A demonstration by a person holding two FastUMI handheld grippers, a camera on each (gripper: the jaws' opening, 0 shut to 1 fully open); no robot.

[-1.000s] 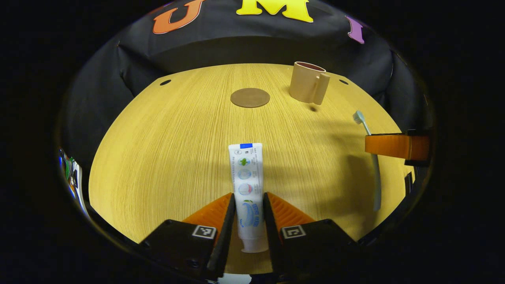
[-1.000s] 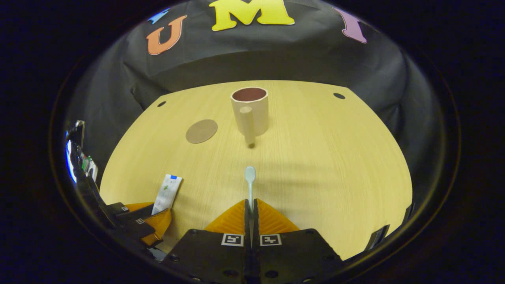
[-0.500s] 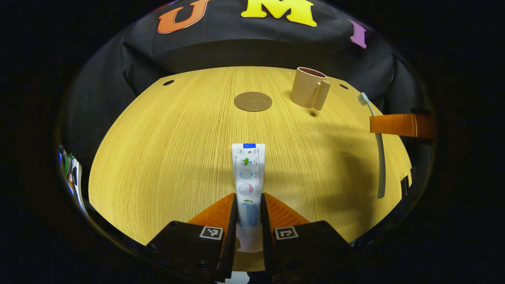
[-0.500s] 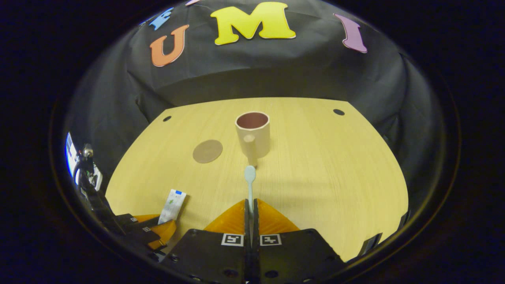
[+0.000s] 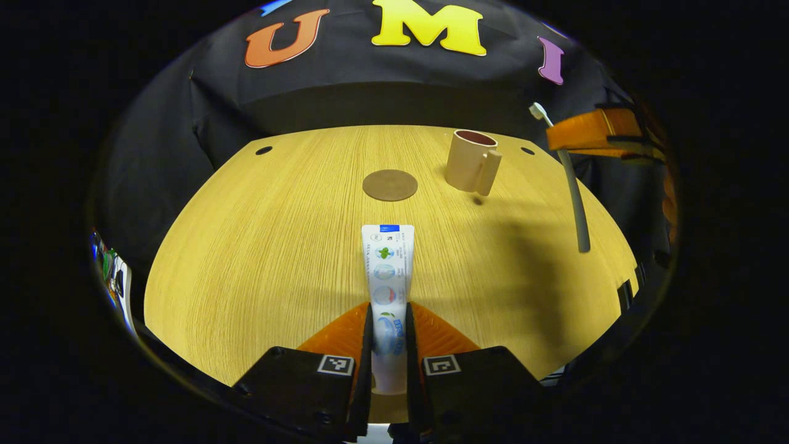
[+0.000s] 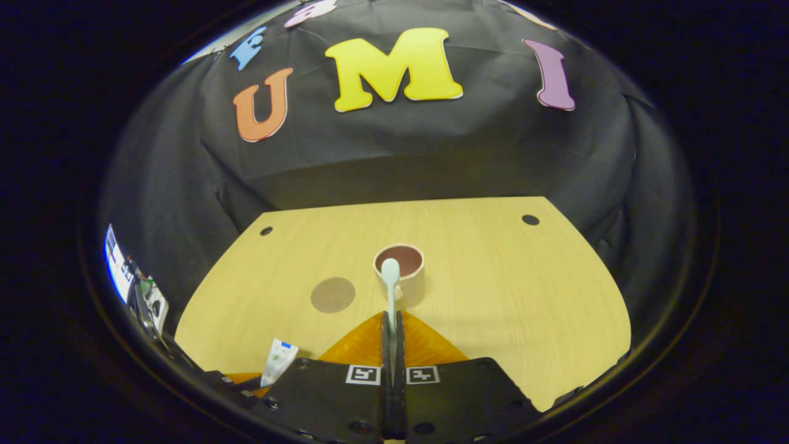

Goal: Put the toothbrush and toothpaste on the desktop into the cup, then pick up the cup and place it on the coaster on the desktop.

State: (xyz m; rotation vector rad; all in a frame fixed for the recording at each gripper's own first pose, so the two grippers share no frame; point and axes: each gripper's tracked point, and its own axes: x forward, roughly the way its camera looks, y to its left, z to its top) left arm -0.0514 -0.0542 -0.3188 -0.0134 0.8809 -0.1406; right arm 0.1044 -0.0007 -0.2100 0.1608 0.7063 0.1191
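My left gripper is shut on the lower end of a white toothpaste tube that points away over the wooden desktop. My right gripper is shut on the handle of a pale toothbrush, whose head lines up with the mouth of the beige cup. In the left gripper view the right gripper hangs high at the right with the toothbrush slanting down from it, beside the cup. The round brown coaster lies left of the cup.
The black cloth wall closes the back and sides of the desktop. Small dark holes mark the far corners. The left gripper and its tube show at the lower left of the right gripper view.
The right gripper has risen well above the desktop with the toothbrush, and its head now lines up with the cup. The left gripper has squeezed tighter on the toothpaste and lifted slightly.
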